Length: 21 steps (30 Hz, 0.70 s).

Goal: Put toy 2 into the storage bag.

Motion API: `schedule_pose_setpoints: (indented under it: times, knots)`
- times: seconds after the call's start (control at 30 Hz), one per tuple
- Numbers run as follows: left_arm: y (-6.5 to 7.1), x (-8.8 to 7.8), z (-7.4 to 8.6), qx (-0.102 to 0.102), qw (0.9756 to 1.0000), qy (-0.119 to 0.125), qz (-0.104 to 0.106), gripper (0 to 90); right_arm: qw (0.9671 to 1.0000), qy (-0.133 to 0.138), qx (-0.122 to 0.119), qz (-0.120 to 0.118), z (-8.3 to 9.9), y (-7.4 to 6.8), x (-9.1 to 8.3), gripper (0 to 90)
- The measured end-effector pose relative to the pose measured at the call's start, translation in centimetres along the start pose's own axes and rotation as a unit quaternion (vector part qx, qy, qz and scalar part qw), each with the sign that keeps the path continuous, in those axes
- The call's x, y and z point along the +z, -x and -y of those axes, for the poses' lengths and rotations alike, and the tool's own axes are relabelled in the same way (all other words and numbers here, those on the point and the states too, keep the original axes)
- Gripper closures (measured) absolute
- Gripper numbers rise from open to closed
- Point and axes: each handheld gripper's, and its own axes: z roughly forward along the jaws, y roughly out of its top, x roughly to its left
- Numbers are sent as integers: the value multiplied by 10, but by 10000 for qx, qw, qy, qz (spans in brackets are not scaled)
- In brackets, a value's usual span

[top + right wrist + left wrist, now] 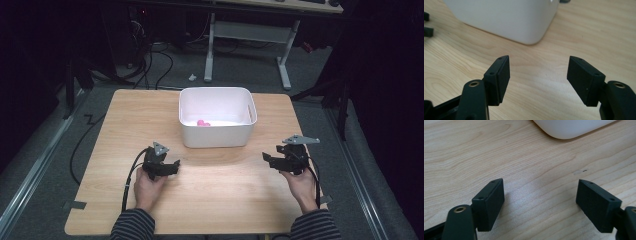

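Both grippers, left (172, 167) and right (267, 159), rest wide open and empty at seven and four o'clock of the white bin (218, 135), where a small pink object (203, 123), likely light and soft, invites a gentle mid-body pinch.

A light wooden desk (215, 200) stands on grey carpeted floor (320, 75). Its grain shows up close, with a small dark mark (584, 170) on the wood. Beyond the desk's far edge stands a white table frame (247, 32) on two legs, and a small white scrap (192, 77) lies on the floor just left of it. Black cables (150, 65) tangle past the desk's far left corner. Grey tape tabs stick out at the desk's near left corner (74, 204) and near right corner (326, 199). Metal rails run along the floor left (30, 185) and right (360, 175) of the desk.
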Motion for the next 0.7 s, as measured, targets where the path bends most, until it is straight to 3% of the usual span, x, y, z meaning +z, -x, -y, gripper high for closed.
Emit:
schedule_pose_setpoints:
  times: [0.1, 0.23, 0.47, 0.63, 0.7]
  knots:
    - [0, 0, 0, -1, 10000, 0, 3, 231, 9999, -29, 37, 128, 12, 3, 7, 353]
    - [0, 0, 0, 1, 10000, -1, 2, 231, 9994, -61, 316, 96, 28, 12, 19, 352]
    - [0, 0, 0, 13, 10000, -4, 8, 230, 9975, -202, 609, 292, 52, 24, 40, 343]
    - [0, 0, 0, 12, 10000, -4, 8, 230, 9957, -313, 589, 636, 64, 31, 55, 329]
    - [0, 0, 0, 13, 10000, -4, 9, 230, 9955, -291, 608, 659, 65, 32, 57, 329]
